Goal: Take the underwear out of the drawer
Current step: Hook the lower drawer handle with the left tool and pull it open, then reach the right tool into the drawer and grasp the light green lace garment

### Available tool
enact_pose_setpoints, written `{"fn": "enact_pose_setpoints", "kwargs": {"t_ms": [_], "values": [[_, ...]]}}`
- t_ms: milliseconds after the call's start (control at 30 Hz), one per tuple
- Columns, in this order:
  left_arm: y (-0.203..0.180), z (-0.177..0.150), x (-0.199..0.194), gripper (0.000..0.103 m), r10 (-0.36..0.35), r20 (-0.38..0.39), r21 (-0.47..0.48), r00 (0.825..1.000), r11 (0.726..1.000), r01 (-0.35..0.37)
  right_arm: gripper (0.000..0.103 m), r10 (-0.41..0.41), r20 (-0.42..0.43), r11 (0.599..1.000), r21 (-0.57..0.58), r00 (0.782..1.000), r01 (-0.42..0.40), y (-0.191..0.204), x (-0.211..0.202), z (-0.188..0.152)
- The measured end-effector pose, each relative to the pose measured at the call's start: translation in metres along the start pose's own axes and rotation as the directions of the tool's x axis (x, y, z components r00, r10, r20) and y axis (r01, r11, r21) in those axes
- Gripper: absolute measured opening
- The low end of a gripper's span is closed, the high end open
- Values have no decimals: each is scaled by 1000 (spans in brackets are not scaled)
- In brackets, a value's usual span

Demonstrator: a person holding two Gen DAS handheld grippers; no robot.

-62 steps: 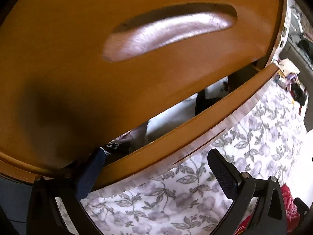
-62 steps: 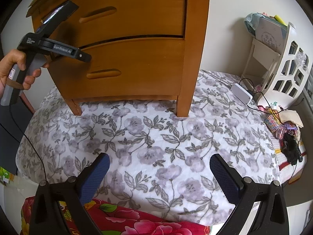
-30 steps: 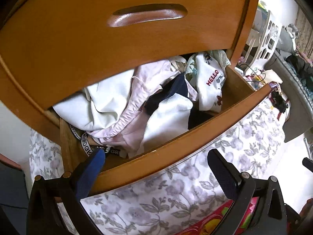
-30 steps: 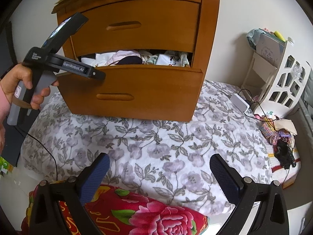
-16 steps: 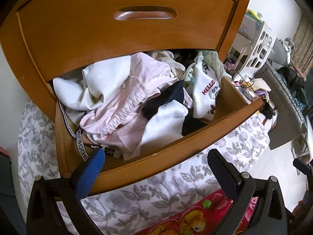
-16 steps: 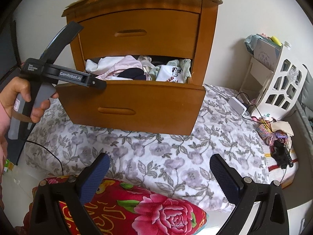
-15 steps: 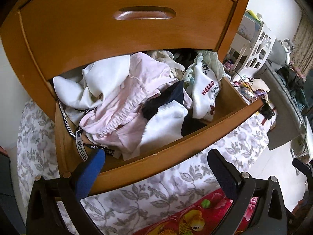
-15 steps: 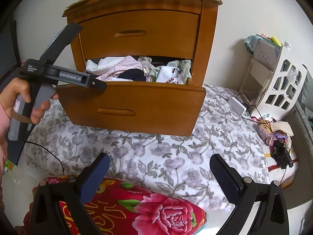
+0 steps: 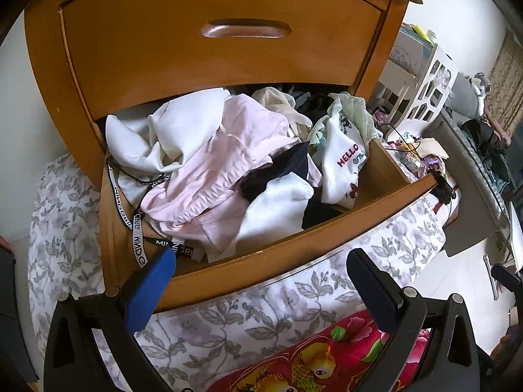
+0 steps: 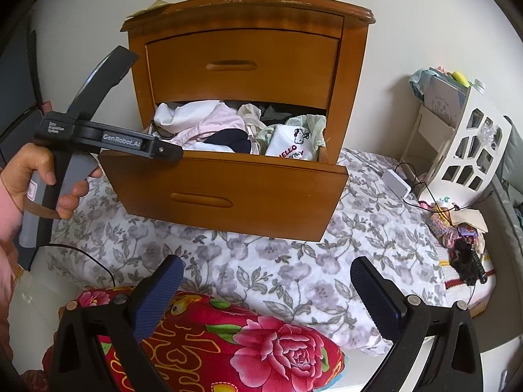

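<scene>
Drawer point(image 9: 268, 261): we see the lower wooden drawer pulled out, its curved front running from lower left to right of the left wrist frame; heaped full.
Underwear point(image 9: 209, 170): we see a tangled pile; pale pink piece in the middle, white ones at upper left, a dark one at centre.
White piece point(image 9: 343, 163): red "HELLO" lettering, against the drawer's right side.
Waistband point(image 9: 137, 238): black-and-white lettered band, lower left corner.
</scene>
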State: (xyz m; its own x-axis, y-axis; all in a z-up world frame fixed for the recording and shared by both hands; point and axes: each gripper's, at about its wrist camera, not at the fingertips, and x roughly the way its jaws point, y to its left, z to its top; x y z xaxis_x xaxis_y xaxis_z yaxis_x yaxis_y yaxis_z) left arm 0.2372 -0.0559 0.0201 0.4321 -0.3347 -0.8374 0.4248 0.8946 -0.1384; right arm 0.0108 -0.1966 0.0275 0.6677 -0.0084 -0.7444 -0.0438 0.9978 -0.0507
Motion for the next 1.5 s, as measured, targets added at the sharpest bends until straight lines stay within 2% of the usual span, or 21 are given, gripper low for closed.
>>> {"fn": "enact_pose_setpoints", "kwargs": {"t_ms": [200, 400, 567, 733, 833, 933, 1067, 1200, 1500], "values": [[8, 2, -6, 103, -8, 60, -45, 998, 999, 11, 103, 5, 1, 1000, 1, 1000, -5, 2, -2, 0], [3, -14, -15, 103, 37, 120, -84, 992, 996, -27, 103, 13, -13, 1000, 11, 1000, -13, 2, 4, 0], [17, -39, -34, 103, 5, 228, -227, 974, 973, 48, 103, 26, -5, 999, 46, 1000, -25, -5, 10, 2], [32, -48, -51, 103, 76, 279, -309, 957, 951, 14, 103, -8, 46, 997, 82, 999, 4, -15, 10, 12], [40, -48, -62, 103, 117, 325, -336, 939, 942, -1, 103, -1, 65, 993, 119, 998, -7, -23, 13, 20], [43, -49, -71, 103, 158, 357, -342, 921, 939, -29, 103, -6, 78, 991, 133, 997, -4, -30, 18, 29], [43, -41, -73, 103, 173, 347, -318, 922, 946, -58, 103, 20, 108, 991, 133, 994, -35, -35, 24, 44], [39, -35, -77, 103, 167, 381, -293, 909, 955, -53, 103, 22, 146, 994, 99, 989, -37, -30, 30, 58], [42, -16, -79, 103, 254, 351, -280, 901, 947, -158, 103, 59, 185, 995, 69, 981, -73, -24, 53, 95]]}}
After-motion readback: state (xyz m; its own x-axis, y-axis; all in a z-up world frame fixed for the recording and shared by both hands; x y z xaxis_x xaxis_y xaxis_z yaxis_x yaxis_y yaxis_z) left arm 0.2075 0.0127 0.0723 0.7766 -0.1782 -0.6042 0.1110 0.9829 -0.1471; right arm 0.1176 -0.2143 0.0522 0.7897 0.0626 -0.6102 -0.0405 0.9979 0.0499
